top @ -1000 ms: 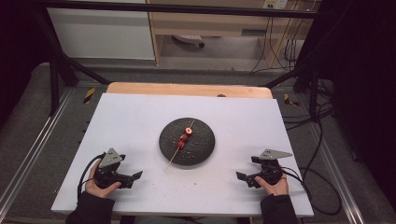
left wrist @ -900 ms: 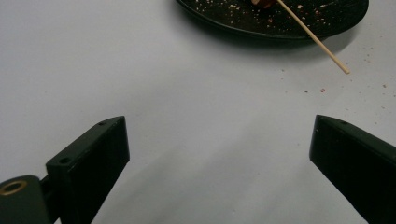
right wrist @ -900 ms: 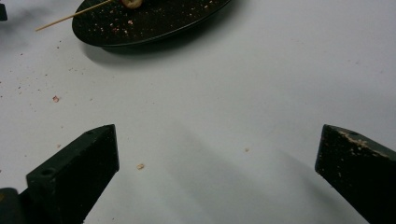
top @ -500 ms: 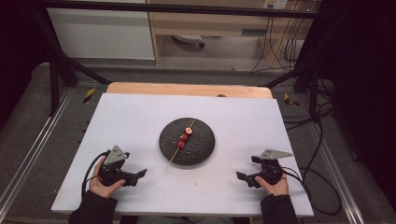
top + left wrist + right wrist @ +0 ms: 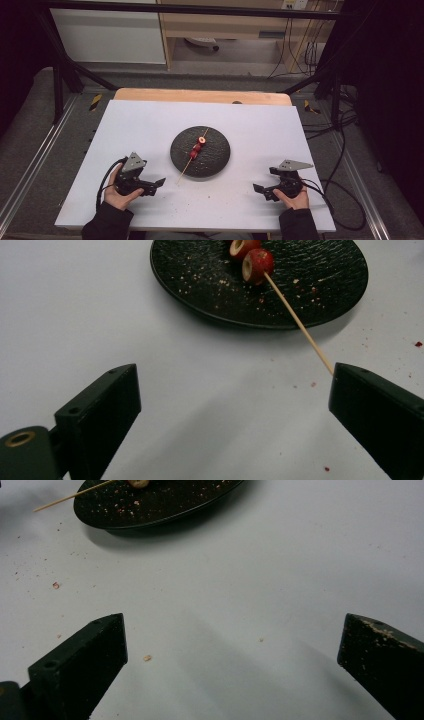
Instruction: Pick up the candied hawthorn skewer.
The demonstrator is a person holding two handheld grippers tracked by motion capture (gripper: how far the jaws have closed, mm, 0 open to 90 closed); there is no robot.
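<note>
A round black plate (image 5: 215,157) lies at the middle of the white table. Across it rests a thin wooden skewer (image 5: 187,166) threaded with red fruit pieces (image 5: 196,149); its bare end sticks out past the plate's near left rim. In the left gripper view the skewer (image 5: 300,326) carries red pieces (image 5: 257,264) on the plate (image 5: 310,290), and its tip reaches the right jaw. My left gripper (image 5: 159,183) stands open just left of the skewer's end, holding nothing. My right gripper (image 5: 261,190) is open near the front right, apart from the plate (image 5: 150,507).
Red and tan crumbs (image 5: 147,657) dot the white table (image 5: 280,135) around the plate. A wooden strip (image 5: 200,95) runs along the far edge. Black cables (image 5: 345,200) trail off the right side. Metal frame rails (image 5: 30,160) flank the table.
My left gripper has slid right and slightly forward, closer to the skewer's bare end. The right gripper and the plate have stayed put.
</note>
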